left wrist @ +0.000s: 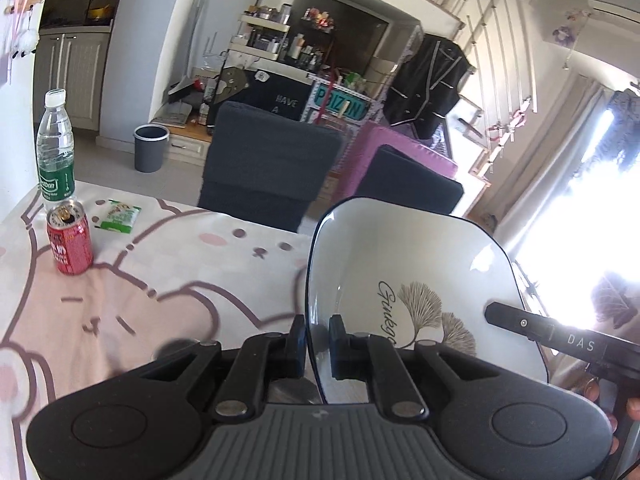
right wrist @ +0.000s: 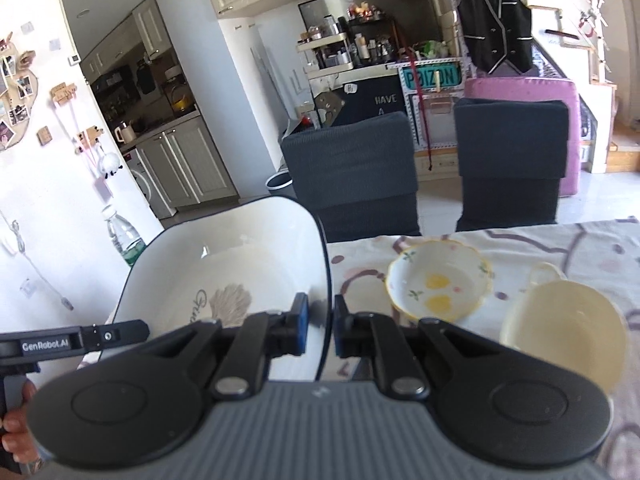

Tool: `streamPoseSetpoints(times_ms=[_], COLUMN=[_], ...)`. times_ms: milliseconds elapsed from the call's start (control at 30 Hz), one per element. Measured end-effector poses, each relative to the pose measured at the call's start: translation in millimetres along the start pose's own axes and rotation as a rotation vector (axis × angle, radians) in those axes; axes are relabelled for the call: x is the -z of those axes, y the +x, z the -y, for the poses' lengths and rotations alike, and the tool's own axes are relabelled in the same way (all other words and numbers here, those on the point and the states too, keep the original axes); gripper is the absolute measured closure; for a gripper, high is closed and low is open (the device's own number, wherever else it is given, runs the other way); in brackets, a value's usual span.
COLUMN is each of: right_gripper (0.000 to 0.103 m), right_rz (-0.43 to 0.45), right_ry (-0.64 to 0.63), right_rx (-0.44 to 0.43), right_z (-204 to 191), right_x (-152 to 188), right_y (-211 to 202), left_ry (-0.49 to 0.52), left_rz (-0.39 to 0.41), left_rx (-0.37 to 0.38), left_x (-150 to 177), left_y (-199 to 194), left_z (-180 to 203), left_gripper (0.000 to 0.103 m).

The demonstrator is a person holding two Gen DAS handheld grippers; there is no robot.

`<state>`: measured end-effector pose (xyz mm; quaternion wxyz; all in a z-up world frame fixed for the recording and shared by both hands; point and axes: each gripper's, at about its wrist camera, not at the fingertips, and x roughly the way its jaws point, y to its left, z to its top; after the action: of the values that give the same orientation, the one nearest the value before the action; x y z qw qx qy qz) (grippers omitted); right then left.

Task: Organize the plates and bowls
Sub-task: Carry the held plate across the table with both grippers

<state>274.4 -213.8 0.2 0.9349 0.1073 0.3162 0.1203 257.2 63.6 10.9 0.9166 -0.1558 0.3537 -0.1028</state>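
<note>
Now I am holding the square white plate (left wrist: pixel 420 280) between my two tongs, my left gripper (left wrist: pixel 318 344) clamping its left rim and my right gripper (right wrist: pixel 320 326) clamping its right rim, while the floral bowl (right wrist: pixel 438 284) is lying ahead, nearer my right.

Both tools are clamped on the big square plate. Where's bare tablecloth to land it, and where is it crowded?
Widest bare tablecloth lies between the red can and the square plate, toward the dark chairs. Crowded on the other side: flowered bowl and cream cup sit close together. Water bottle and snack packet fill the far corner beside the can.
</note>
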Motion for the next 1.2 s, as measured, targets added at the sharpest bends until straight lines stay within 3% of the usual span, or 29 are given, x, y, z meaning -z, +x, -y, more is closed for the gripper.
streamPoseSetpoints(times_ms=[300, 567, 1200], right_gripper=[0.088, 0.088, 0.088], right_rz=[0.028, -0.001, -0.265], right_ry=[0.05, 0.096, 0.233], right_rx=[0.054, 0.108, 0.222], right_z=[26.2, 59.7, 135.0], right_x=[35.8, 78.4, 149.3], right_y=[-72.6, -106.4, -70.5], left_ry=[0.066, 0.06, 0.032], left_rz=[-0.019, -0.096, -0.385], left_rx=[0.044, 0.091, 0.072], left_x=[47.3, 91.4, 159.7], left_y=[-34.1, -19.5, 75.7], left_z=[52.0, 71.2, 91.7], left_gripper=[0.091, 0.092, 0.092])
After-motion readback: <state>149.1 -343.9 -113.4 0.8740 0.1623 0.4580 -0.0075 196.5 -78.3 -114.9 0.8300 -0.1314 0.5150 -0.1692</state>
